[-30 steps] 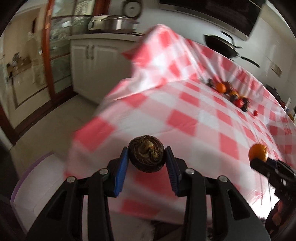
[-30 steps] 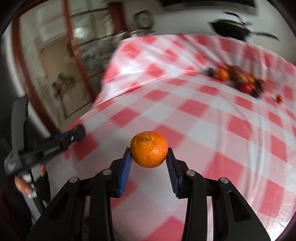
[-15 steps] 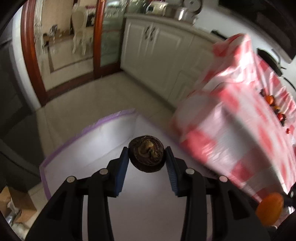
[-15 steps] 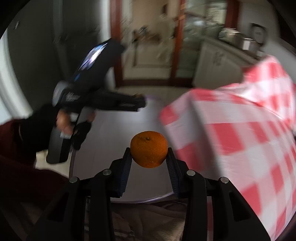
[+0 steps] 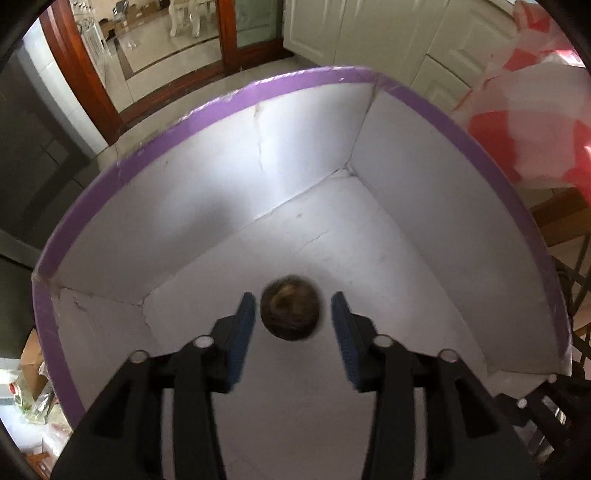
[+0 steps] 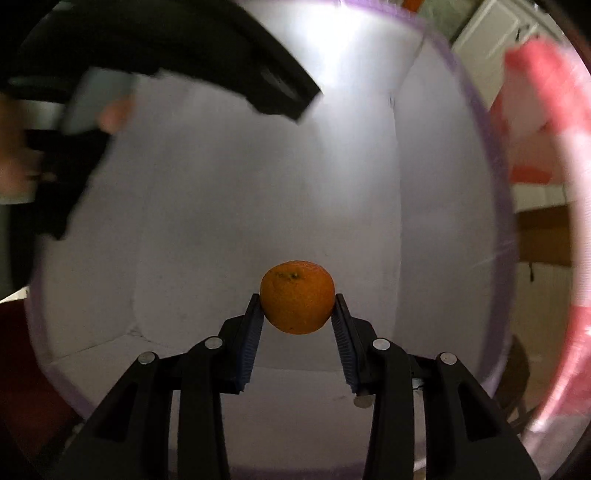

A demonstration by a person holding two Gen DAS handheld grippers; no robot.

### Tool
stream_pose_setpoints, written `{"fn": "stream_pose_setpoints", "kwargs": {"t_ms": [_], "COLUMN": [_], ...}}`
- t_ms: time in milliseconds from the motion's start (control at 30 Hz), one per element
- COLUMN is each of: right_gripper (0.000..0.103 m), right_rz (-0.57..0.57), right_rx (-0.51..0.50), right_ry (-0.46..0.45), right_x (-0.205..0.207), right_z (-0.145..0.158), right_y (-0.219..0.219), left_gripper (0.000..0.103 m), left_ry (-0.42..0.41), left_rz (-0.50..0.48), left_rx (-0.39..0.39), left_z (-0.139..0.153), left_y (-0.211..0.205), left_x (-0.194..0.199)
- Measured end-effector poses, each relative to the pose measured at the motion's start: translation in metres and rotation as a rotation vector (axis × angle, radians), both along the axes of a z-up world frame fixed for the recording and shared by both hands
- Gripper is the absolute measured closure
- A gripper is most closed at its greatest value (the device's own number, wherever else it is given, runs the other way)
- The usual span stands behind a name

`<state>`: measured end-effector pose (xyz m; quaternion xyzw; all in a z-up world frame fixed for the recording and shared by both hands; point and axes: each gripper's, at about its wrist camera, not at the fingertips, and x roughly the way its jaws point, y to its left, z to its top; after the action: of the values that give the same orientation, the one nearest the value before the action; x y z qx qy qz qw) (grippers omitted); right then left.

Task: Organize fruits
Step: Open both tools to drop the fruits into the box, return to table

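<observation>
A white box with a purple rim (image 5: 303, 79) fills the left wrist view. My left gripper (image 5: 293, 314) points down into it and its jaws are opening. A dark brown round fruit (image 5: 290, 313), blurred, sits in the gap with space on both sides, clear of the blue pads. In the right wrist view my right gripper (image 6: 297, 310) hangs over the same box (image 6: 476, 155) and is shut on an orange mandarin (image 6: 297, 297). The left gripper's black body (image 6: 229, 62) and the hand holding it cross the upper left of that view.
The red-and-white checked tablecloth (image 5: 535, 122) hangs at the right of the box. White cabinets (image 5: 369, 29) and a wood-framed glass door (image 5: 147, 55) stand beyond it. A cardboard carton (image 5: 31, 365) lies on the floor at the lower left.
Both grippers swung from the table down over the box. The left jaws have parted and the brown fruit is free between them. The right still holds the mandarin.
</observation>
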<state>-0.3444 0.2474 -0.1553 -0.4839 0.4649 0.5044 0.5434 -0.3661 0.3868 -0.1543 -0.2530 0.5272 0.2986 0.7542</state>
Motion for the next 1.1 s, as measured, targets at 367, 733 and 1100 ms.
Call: {"fn": "stream_pose_setpoints", "kwargs": {"t_ms": [367, 733, 1100], "right_gripper": [0.042, 0.016, 0.014], "right_rz": [-0.036, -0.207, -1.023], "right_rx": [0.065, 0.86, 0.948], "right_ry": [0.004, -0.064, -0.41], "right_x": [-0.007, 0.069, 0.26], "right_z": [0.025, 0.251, 0.268], "right_y": [-0.014, -0.171, -0.414], "left_gripper": [0.02, 0.002, 0.002], "left_ry": [0.013, -0.439, -0.665], "left_rz": [0.035, -0.101, -0.531], "left_rx": [-0.001, 0.51, 0.208], "left_z": [0.013, 0.211, 0.26], "left_y": [-0.002, -0.086, -0.271], "left_x": [0.006, 0.049, 0.279]}}
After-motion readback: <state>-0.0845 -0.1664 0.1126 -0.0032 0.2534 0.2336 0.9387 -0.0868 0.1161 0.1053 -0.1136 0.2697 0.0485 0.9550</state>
